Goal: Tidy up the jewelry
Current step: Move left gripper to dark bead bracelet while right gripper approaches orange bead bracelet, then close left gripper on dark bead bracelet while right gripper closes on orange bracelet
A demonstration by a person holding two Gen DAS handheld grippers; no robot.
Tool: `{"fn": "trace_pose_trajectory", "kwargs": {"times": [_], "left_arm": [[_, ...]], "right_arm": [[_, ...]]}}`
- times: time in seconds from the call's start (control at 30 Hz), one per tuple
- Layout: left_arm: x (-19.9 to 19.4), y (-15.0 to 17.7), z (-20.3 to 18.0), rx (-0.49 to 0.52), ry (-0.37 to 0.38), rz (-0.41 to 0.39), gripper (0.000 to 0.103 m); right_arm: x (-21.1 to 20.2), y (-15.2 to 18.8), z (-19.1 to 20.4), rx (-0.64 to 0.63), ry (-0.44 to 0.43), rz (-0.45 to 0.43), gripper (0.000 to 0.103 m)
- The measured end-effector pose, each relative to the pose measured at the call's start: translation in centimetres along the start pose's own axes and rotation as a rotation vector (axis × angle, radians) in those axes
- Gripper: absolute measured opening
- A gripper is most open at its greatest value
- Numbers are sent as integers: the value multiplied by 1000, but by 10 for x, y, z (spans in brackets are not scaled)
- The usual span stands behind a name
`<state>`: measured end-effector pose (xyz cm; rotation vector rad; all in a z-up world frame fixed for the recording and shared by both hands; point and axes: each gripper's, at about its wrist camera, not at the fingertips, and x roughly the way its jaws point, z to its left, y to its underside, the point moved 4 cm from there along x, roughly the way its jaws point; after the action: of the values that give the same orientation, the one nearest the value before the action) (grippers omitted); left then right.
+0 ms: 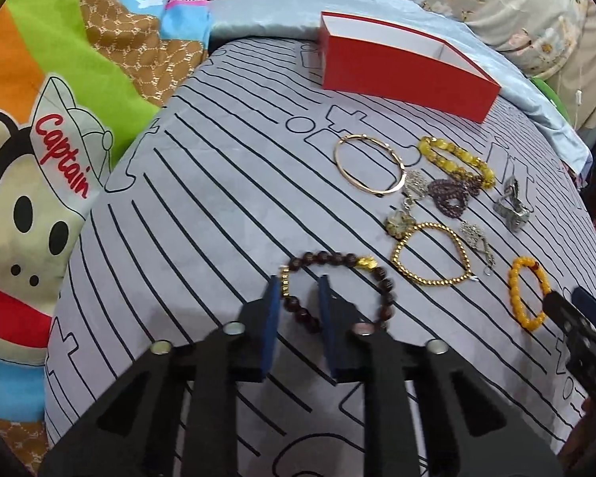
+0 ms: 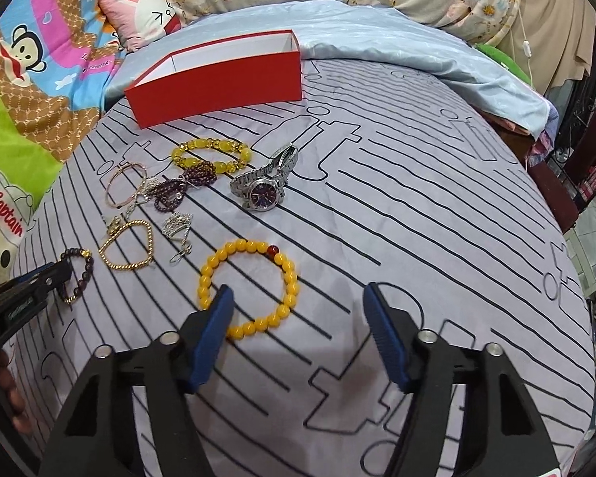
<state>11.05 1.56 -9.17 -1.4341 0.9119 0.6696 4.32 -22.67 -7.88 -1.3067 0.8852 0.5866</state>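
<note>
My left gripper (image 1: 298, 290) clamps the dark brown beaded bracelet (image 1: 337, 290), well short of the red cardboard box (image 1: 401, 75); a shallow pinch could slip.

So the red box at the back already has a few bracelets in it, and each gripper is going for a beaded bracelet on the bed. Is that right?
Not quite. The red box shows only bare white inside in the right wrist view; all the jewelry lies on the bedspread. The rest holds: the left gripper is at the dark beaded bracelet, the right gripper at the orange beaded bracelet.
</note>
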Motion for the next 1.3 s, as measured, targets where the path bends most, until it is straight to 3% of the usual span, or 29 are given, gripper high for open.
{"fn": "trace_pose_trajectory", "kwargs": {"times": [0.27,0.37,0.43,0.67,0.97,1.3], "left_arm": [[-3,3,-4,-2,35,7,7],[-6,4,-6,-1,48,8,7],[-9,5,-8,6,56,4,7],[-22,5,-16,31,64,-18,7],[-45,-4,-26,43,98,-60,7],[-67,-43,-39,73,129,-135,7]], "right_arm": [[14,-3,3,-22,-9,17,42],[15,-4,3,-22,-19,10,25],[15,-5,2,-16,-32,12,8],[11,-5,1,0,-63,11,7],[-23,-15,-4,3,-89,-54,7],[-57,-55,0,-33,-135,-148,7]]}}
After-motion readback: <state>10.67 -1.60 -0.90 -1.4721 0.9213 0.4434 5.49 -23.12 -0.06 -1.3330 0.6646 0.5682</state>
